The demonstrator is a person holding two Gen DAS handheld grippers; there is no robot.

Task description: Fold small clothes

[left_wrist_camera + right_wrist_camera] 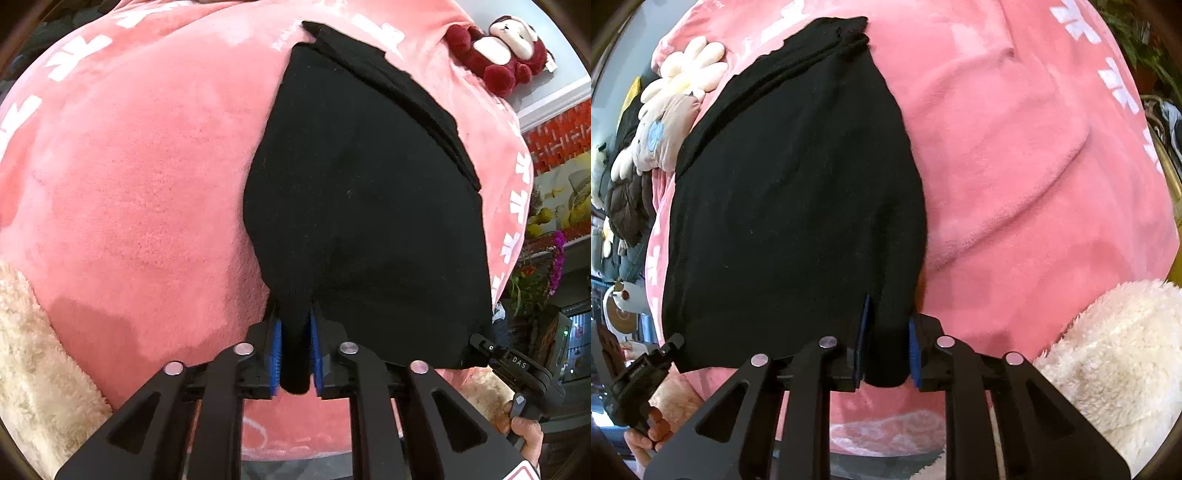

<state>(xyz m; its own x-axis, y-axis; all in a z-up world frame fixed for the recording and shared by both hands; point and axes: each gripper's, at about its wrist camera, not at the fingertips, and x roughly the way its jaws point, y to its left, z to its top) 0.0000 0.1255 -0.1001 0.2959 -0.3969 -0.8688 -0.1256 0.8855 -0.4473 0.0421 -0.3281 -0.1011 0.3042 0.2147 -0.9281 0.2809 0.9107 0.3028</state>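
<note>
Cloth fills the left wrist view: a small black knitted garment (362,206) lies spread on a pink plush blanket with white markings (140,166), and the left gripper (295,354) has its blue-padded fingers (276,354) clamped on a bunched near corner of that garment. A folded band of the same black fabric runs along its far right edge. At the lower right, the other black tool with the letters "DAS" on its body is at the garment's second near corner, a hand behind it. A dark red stuffed monkey toy (506,51) sits beyond the blanket, and a cream fleece throw (33,354) lies at the left. In the right wrist view, the right gripper (886,350) likewise pinches a gathered near corner of the garment (790,192) between blue pads (914,354), with the blanket (1034,155) under and to the right. A cream flower-shaped plush cushion (679,96) rests at the far left; its print is too small to read. The fabric looks light, limp and a little stretchy, so it will likely sag between the two grips; holding both near corners is a sound way to carry the hem across evenly. The white blanket marks are not legible as words.
</note>
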